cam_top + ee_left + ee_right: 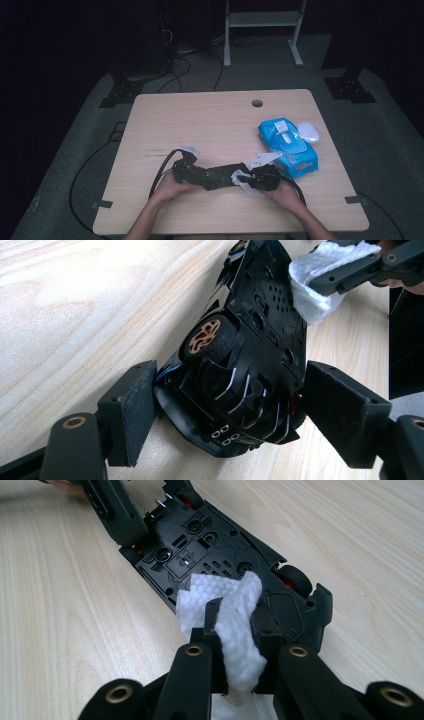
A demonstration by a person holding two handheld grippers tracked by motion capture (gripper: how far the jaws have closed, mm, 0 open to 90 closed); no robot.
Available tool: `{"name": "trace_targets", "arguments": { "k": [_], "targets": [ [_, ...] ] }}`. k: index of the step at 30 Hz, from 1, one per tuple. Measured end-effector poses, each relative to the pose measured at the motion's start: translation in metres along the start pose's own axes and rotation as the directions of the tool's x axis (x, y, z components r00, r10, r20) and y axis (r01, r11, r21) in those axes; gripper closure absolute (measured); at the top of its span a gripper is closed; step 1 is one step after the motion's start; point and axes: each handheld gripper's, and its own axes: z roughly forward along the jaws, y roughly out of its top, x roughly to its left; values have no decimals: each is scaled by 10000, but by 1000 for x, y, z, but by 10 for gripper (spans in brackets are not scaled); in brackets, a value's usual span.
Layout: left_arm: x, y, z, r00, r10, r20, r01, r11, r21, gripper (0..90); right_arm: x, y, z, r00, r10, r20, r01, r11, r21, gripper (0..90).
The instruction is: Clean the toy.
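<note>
Currently the wiping step is in hand: a black toy car lies tilted on its side on the tabletop, underside exposed. Left gripper brackets the car's rear, jaws fairly wide, pads at or just beside its flanks; firm contact is not clear. Right gripper has its jaws clamped tight on a white wet wipe, pressed to the chassis near mid-length. Judgement: next move calls for steadying the car and drawing the wipe along the underside. Count: one car, one wipe in use, one blue wipe pack, one white lid-like piece, two grippers.
</note>
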Motion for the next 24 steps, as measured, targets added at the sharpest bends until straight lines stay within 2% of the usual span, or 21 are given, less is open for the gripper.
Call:
{"name": "trace_targets", "arguments": {
  "k": [8, 12, 15, 17, 20, 22, 23, 24],
  "targets": [
    [-3, 1, 2, 9999, -67, -128, 67, 10000, -34, 242, 2, -1, -1, 10000, -8, 98, 8, 10000, -25, 808],
    [-7, 1, 1, 9986, 375, -376, -378, 9993, -81, 243, 3, -2, -2, 9999, -70, 142, 71, 10000, -52, 808],
    [-13, 1, 1, 9941, 775, -757, -788, 9968, -156, 242, 4, -3, -3, 10000, -35, 80, 35, 10000, -50, 808],
    [-18, 2, 2, 9860, 1214, -1138, -1243, 9921, -183, 242, 4, -2, -3, 10000, -15, 14, 15, 10000, -9, 809],
    [-26, 3, 4, 9672, 1834, -1757, -1885, 9820, -124, 240, 5, -3, -5, 10000, -63, -31, 63, 10000, -30, 809],
    [-29, 4, 5, 9586, 2100, -1925, -2166, 9762, -136, 238, 6, -4, -6, 9999, -91, 42, 91, 9999, -52, 808],
    [-30, 3, 6, 9562, 2132, -2004, -2218, 9749, -210, 238, 6, -5, -6, 10000, -73, 10, 73, 10000, -46, 809],
    [-31, 2, 5, 9489, 2329, -2130, -2424, 9700, -193, 238, 5, -5, -6, 10000, -44, -11, 44, 10000, -44, 809]
  ]
}}
